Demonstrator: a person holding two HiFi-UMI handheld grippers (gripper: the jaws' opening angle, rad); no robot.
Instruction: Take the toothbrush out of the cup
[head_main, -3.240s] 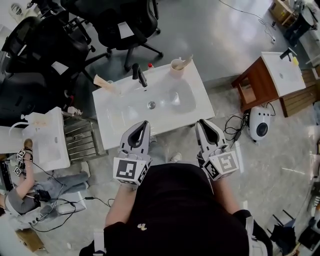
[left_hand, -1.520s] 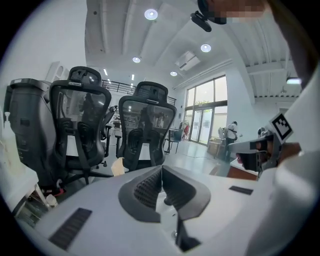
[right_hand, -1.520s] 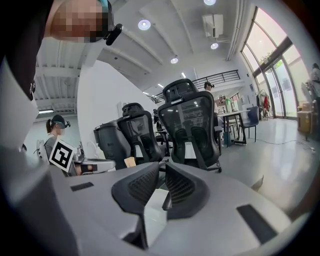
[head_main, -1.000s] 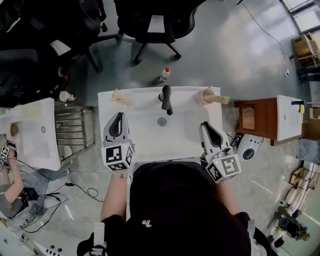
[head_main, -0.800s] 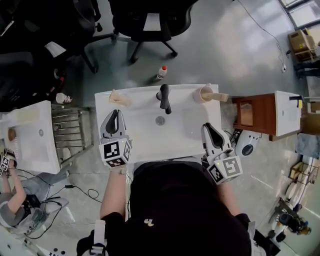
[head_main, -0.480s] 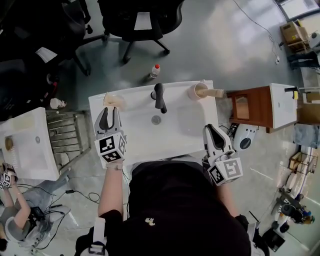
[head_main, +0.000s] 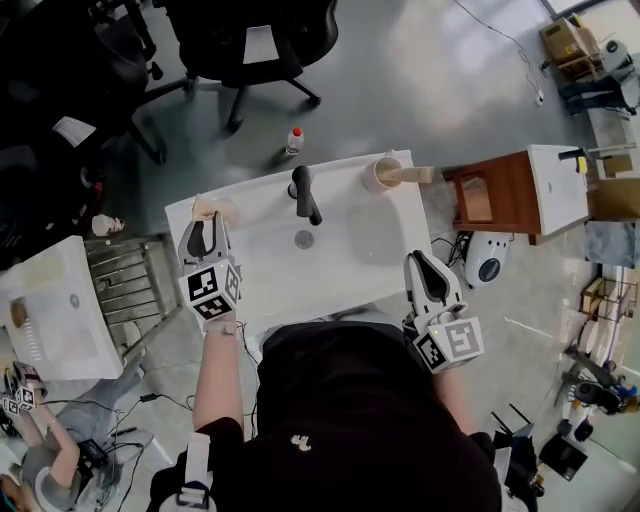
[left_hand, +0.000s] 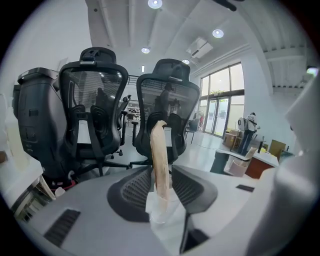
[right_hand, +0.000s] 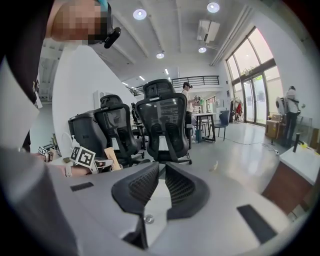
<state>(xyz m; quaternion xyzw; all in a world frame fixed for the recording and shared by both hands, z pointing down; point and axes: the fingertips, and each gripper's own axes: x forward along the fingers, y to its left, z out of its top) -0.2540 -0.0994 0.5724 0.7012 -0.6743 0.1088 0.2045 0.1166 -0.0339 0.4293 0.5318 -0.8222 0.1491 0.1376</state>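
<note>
A beige toothbrush (left_hand: 159, 155) stands upright in a small clear cup (left_hand: 161, 212) at the back left corner of the white sink (head_main: 380, 260). My left gripper (head_main: 203, 225) has just been opening its jaws. They stand open with the toothbrush (head_main: 205, 208) between them, pads apart from it. A second, beige cup (head_main: 380, 173) sits at the back right, a pale handle (head_main: 418, 175) sticking out sideways. My right gripper (head_main: 420, 268) hovers shut and empty over the sink's front right edge. In the right gripper view (right_hand: 161, 169) the left toothbrush (right_hand: 111, 157) shows far left.
A black faucet (head_main: 302, 195) rises at the sink's back middle, above the drain (head_main: 304, 239). Black office chairs (head_main: 250, 40) and a red-capped bottle (head_main: 291, 142) stand behind. A wooden cabinet (head_main: 500, 195) is to the right, a metal rack (head_main: 130, 290) to the left.
My left gripper has moved forward to the back left corner of the sink and its jaws have opened around the toothbrush. The right gripper stays shut by the front right edge.
</note>
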